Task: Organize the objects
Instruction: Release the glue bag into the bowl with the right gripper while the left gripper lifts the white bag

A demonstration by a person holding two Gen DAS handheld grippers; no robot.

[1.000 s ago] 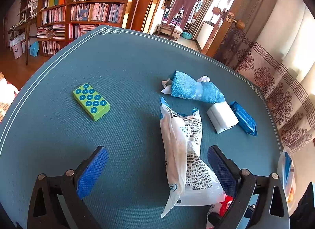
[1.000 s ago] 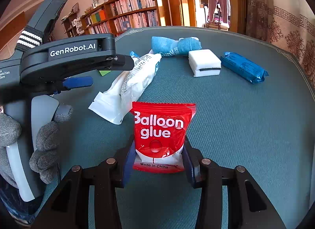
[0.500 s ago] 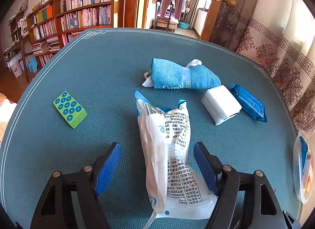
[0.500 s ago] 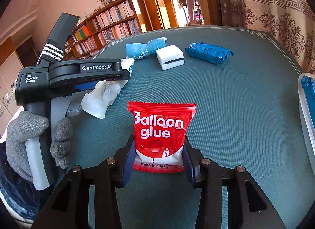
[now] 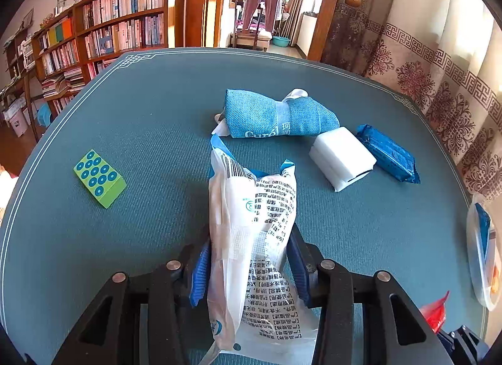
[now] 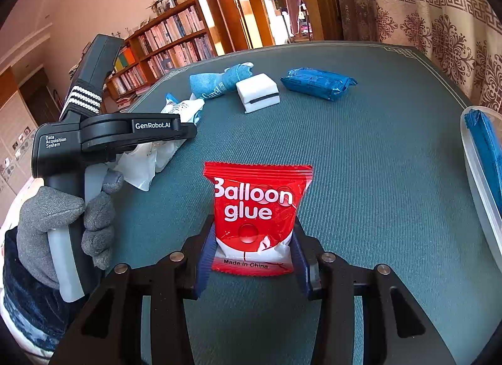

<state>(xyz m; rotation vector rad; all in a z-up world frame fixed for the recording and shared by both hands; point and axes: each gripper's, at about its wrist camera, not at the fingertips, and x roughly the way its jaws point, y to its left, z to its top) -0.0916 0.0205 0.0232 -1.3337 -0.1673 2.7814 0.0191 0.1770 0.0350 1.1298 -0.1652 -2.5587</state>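
1. The left gripper [image 5: 248, 258] has just closed: a second ago its jaws stood wide on either side of the white bag [image 5: 251, 239], and now both blue pads press into the bag's sides, the film puckering between them.
2. The bag lies along the green table [image 5: 157, 114], its far end just short of the blue cloth roll [image 5: 276, 117]; it looks gripped but not yet lifted.
3. The right gripper [image 6: 254, 255] is unchanged, jaws narrow and clamped on the red glue packet [image 6: 255, 208], held upright above the table.
4. The white tray [image 6: 480, 176] at the right edge, already holding something blue, has come nearer in the right view.
5. Both hands now hold an item, so I judge the next step is carrying them to the tray.
6. The green block [image 5: 99, 178], white sponge [image 5: 342, 158] and blue pack [image 5: 387, 153] remain unsorted.
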